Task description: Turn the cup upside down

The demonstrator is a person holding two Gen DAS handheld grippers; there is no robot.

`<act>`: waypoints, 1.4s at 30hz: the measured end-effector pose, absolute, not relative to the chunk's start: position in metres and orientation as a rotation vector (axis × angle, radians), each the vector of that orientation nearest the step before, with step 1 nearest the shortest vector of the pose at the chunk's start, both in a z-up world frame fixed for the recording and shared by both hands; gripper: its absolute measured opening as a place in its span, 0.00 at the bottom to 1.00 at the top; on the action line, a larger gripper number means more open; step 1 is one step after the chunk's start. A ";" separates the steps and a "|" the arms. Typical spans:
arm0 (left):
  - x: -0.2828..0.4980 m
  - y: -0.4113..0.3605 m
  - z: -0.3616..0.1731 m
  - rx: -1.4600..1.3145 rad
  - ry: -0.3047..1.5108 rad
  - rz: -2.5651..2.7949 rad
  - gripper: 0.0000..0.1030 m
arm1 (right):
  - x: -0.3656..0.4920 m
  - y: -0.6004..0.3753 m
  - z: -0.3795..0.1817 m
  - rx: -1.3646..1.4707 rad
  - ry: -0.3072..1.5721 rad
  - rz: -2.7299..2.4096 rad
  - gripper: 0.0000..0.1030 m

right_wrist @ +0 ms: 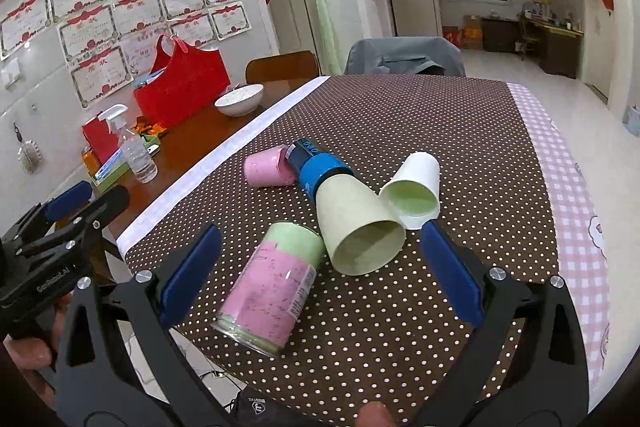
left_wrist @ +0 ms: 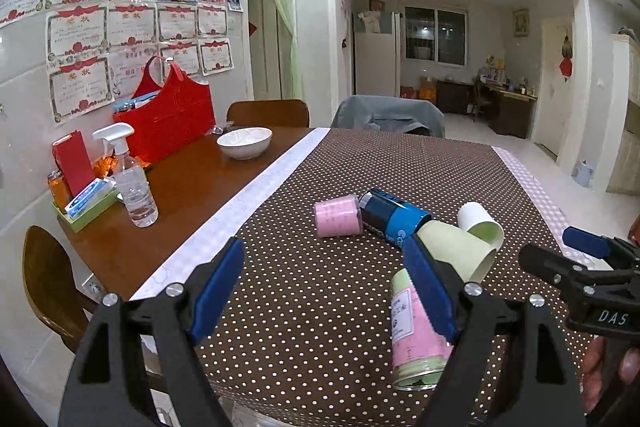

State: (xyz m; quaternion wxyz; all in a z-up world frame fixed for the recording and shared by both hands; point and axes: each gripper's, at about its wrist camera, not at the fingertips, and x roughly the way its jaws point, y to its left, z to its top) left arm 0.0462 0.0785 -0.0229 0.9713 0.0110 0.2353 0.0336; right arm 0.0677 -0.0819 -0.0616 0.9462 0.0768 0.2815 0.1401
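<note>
Two paper cups lie on their sides on the dotted tablecloth point(right_wrist: 400, 115). The larger pale-green cup point(right_wrist: 356, 227) has its mouth toward me; it also shows in the left wrist view point(left_wrist: 456, 247). A smaller white cup point(right_wrist: 416, 187) lies beside it, also in the left view point(left_wrist: 480, 223). My right gripper point(right_wrist: 320, 267) is open, hovering just before the green cup. My left gripper point(left_wrist: 328, 287) is open and empty over the cloth, left of the cups.
A pink-and-green can point(right_wrist: 272, 283), a blue can point(right_wrist: 316, 163) and a pink roll point(right_wrist: 266, 167) lie on the cloth. A spray bottle point(left_wrist: 132, 183), white bowl point(left_wrist: 245, 142) and red bag point(left_wrist: 168, 119) stand on the bare wood at left.
</note>
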 end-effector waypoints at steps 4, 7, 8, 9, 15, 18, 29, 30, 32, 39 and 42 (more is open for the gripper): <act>0.046 0.089 -0.025 0.011 0.471 0.093 0.78 | 0.068 -0.074 -0.059 0.139 0.575 0.287 0.94; 0.045 0.097 -0.026 0.000 0.470 0.104 0.78 | 0.070 -0.070 -0.059 0.144 0.584 0.289 0.94; 0.044 0.099 -0.027 0.000 0.465 0.108 0.78 | 0.072 -0.068 -0.060 0.143 0.595 0.289 0.94; 0.044 0.102 -0.028 0.001 0.460 0.116 0.78 | 0.073 -0.067 -0.061 0.141 0.601 0.289 0.94; 0.046 0.112 -0.035 -0.021 0.480 0.121 0.78 | 0.081 -0.057 -0.065 0.140 0.642 0.288 0.94; 0.045 0.116 -0.037 -0.033 0.482 0.122 0.78 | 0.081 -0.049 -0.066 0.120 0.644 0.289 0.94; 0.044 0.128 -0.043 -0.051 0.484 0.133 0.78 | 0.090 -0.032 -0.070 0.110 0.691 0.330 0.94; 0.044 0.128 -0.043 -0.052 0.484 0.134 0.78 | 0.093 -0.032 -0.072 0.119 0.705 0.335 0.94; 0.044 0.129 -0.044 -0.052 0.484 0.132 0.78 | 0.099 -0.033 -0.078 0.125 0.733 0.319 0.94; 0.044 0.129 -0.048 -0.042 0.487 0.131 0.78 | 0.117 -0.034 -0.099 0.197 0.841 0.369 0.94; 0.044 0.133 -0.049 -0.050 0.490 0.132 0.78 | 0.126 -0.037 -0.114 0.249 0.911 0.371 0.94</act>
